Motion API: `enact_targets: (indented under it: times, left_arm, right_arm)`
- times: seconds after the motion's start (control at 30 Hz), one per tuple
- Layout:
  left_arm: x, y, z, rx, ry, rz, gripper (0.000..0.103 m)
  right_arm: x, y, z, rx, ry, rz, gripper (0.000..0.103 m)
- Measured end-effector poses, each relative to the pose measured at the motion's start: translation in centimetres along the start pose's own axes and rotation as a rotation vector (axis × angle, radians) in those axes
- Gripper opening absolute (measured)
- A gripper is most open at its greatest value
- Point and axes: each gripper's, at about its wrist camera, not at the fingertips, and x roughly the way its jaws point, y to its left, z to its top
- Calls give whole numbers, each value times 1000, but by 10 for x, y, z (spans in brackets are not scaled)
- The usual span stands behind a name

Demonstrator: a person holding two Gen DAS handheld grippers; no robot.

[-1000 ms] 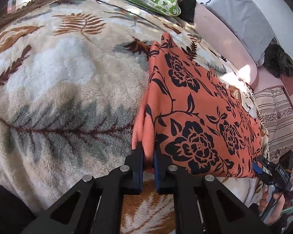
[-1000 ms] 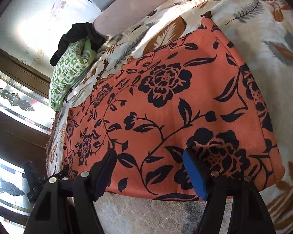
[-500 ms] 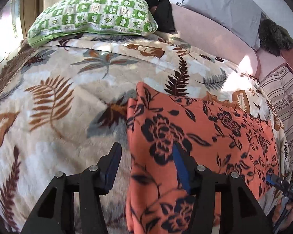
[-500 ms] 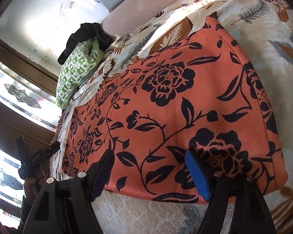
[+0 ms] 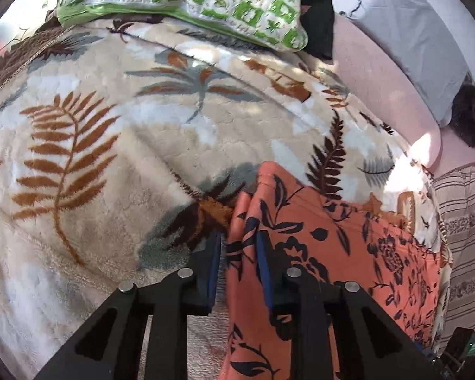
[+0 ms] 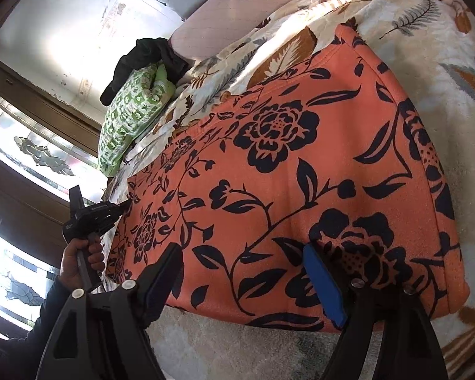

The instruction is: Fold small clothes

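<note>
Closing left gripper [image 5: 239, 264] jaws around orange garment [image 5: 332, 253] edge | right gripper [image 6: 247, 280] jaws opening, released

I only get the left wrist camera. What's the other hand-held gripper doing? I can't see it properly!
Observer: The right hand-held gripper hovers at the near edge of the orange flowered cloth. Its jaws are opening, with cloth showing between the fingers but not pinched.
Operator: Is the cloth all bumpy over there?
Observer: No, that side lies smooth on the leaf blanket.
Operator: Can you see my left one from there?
Observer: Yes. A hand holds the left hand-held gripper at the cloth's far corner, its jaws closing around the cloth's edge.
</note>
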Motion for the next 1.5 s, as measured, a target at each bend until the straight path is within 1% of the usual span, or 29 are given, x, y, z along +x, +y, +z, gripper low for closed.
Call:
enact_targets:
  times: [0.03, 0.1, 0.17, 0.2, 0.23, 0.27, 0.3, 0.33, 0.4, 0.43, 0.47, 0.5, 0.53, 0.57, 0.6, 0.63, 0.77, 0.83, 0.87, 0.93, 1.03, 1.1, 1.17, 1.2, 1.27, 1.3, 1.37, 1.43, 1.5]
  left_arm:
    - [-2, -3, 2, 11, -2, -7, 46]
    - [2, -7, 3, 42, 17, 21, 69]
    - [20, -9, 2, 68, 91, 14, 68]
    - [27, -5, -1, 70, 109, 30, 49]
    - [27, -2, -1, 72, 94, 42, 24]
    - [27, 1, 2, 30, 119, -27, 10]
    - [22, 3, 5, -15, 125, -45, 10]
    - [9, -4, 8, 17, 82, -35, 10]
    - [-25, -35, 4, 148, -42, -3, 10]
    - [-38, -45, -1, 177, -93, 2, 10]
    - [-40, -46, -6, 178, -108, 5, 10]
    - [-28, -41, -9, 174, -81, 35, 10]
    - [-4, -28, -10, 145, -12, 74, 12]
    - [23, -10, -12, 86, 85, 82, 15]
    - [25, 2, -12, 36, 65, 38, 17]
    - [18, 1, -10, 29, 56, 33, 18]
    - [-23, -22, -7, 99, -53, 89, 19]
    - [-50, -29, -14, 125, -98, 82, 22]
    - [-61, -29, -19, 135, -115, 81, 27]
    - [-77, -33, -33, 155, -130, 107, 52]
    - [-94, -42, -68, 199, -145, 138, 68]
    - [-95, -50, -90, 232, -134, 107, 72]
    - [-84, -56, -107, 272, -122, 95, 72]
    - [-70, -56, -114, 293, -86, 113, 72]
    - [-30, -47, -126, 307, 53, 163, 72]
    - [-28, -43, -129, 309, 8, 144, 74]
    - [-31, -44, -127, 313, 13, 137, 74]
    - [-28, -44, -124, 307, 30, 136, 75]
    - [-28, -41, -124, 311, 19, 126, 75]
  right_arm:
    - [0, 1, 0, 2, -3, -2, 83]
    - [0, 2, -1, 4, -9, -5, 83]
    - [1, 3, -1, 4, -11, -10, 83]
    - [1, 3, -1, 4, -9, -9, 83]
    - [1, 4, -1, 8, -7, -6, 83]
    - [1, 3, 0, 13, -5, -1, 83]
    - [1, 2, 1, 18, -2, 3, 83]
    - [1, 1, 1, 24, 1, 6, 83]
    - [1, 1, 2, 35, 5, 10, 83]
    - [0, 0, 3, 36, 7, 11, 83]
    - [0, -1, 3, 36, 6, 10, 83]
    - [1, -1, 2, 38, 4, 9, 83]
    - [1, -1, 2, 41, 1, 7, 83]
    - [1, 0, 2, 43, 1, 3, 83]
    - [1, 0, 3, 44, 5, 0, 83]
    - [2, 1, 5, 42, 13, -1, 83]
    - [1, -3, 8, 63, 28, 10, 83]
    - [0, -4, 8, 76, 21, 17, 83]
    - [0, -4, 7, 78, 19, 15, 83]
    - [1, -2, 6, 69, 17, 7, 83]
    - [0, 0, 5, 73, 19, -10, 83]
    - [0, 5, 7, 84, 37, -37, 83]
    - [-2, 14, 11, 77, 55, -67, 83]
    - [-6, 20, 15, 61, 45, -65, 83]
    - [-15, 30, 26, 44, 0, -50, 83]
    - [-19, 32, 34, 51, -19, -36, 83]
    - [-23, 28, 50, 99, -49, 17, 83]
    - [-16, 6, 62, 194, -64, 57, 87]
    - [5, -33, 66, 310, -29, -44, 88]
